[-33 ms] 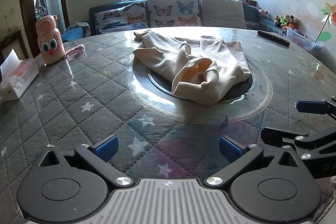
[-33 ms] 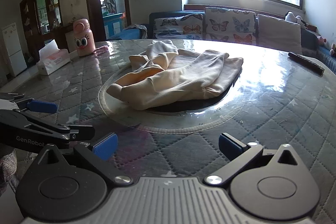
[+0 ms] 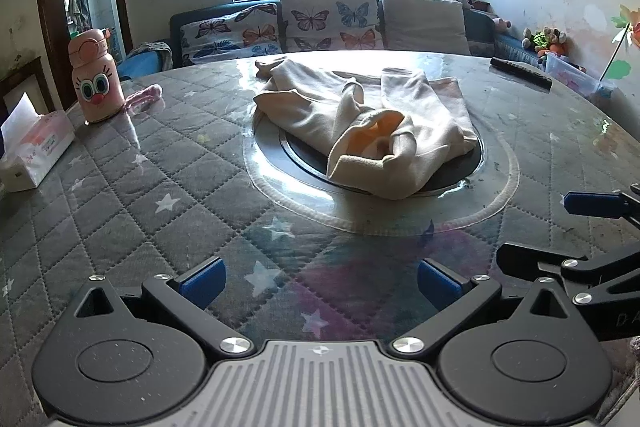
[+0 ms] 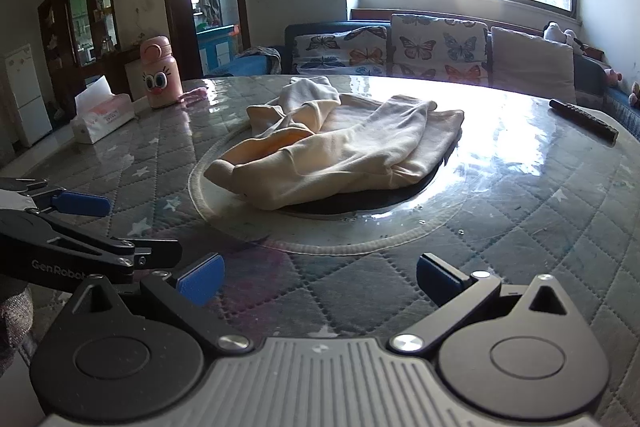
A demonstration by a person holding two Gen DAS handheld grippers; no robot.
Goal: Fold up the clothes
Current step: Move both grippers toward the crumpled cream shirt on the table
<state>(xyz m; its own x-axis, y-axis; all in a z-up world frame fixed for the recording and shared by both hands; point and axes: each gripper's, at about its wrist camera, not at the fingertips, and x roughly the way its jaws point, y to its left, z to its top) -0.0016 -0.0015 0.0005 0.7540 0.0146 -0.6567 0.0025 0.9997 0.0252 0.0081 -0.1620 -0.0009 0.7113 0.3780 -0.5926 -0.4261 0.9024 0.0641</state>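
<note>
A crumpled cream garment (image 3: 372, 131) lies in a heap on the round glass turntable (image 3: 496, 163) at the middle of the table; it also shows in the right wrist view (image 4: 340, 155). My left gripper (image 3: 320, 281) is open and empty, low over the near table edge, well short of the garment. My right gripper (image 4: 318, 277) is open and empty, beside the left one. The right gripper's blue fingers (image 3: 588, 205) show at the left view's right edge, and the left gripper's fingers (image 4: 80, 203) at the right view's left edge.
A pink cartoon bottle (image 3: 96, 83) and a tissue box (image 3: 36, 151) stand at the table's left. A black remote (image 3: 520, 73) lies far right. The table has a grey quilted star cover (image 3: 120, 187) under glass. A sofa with butterfly cushions (image 3: 328, 19) stands behind.
</note>
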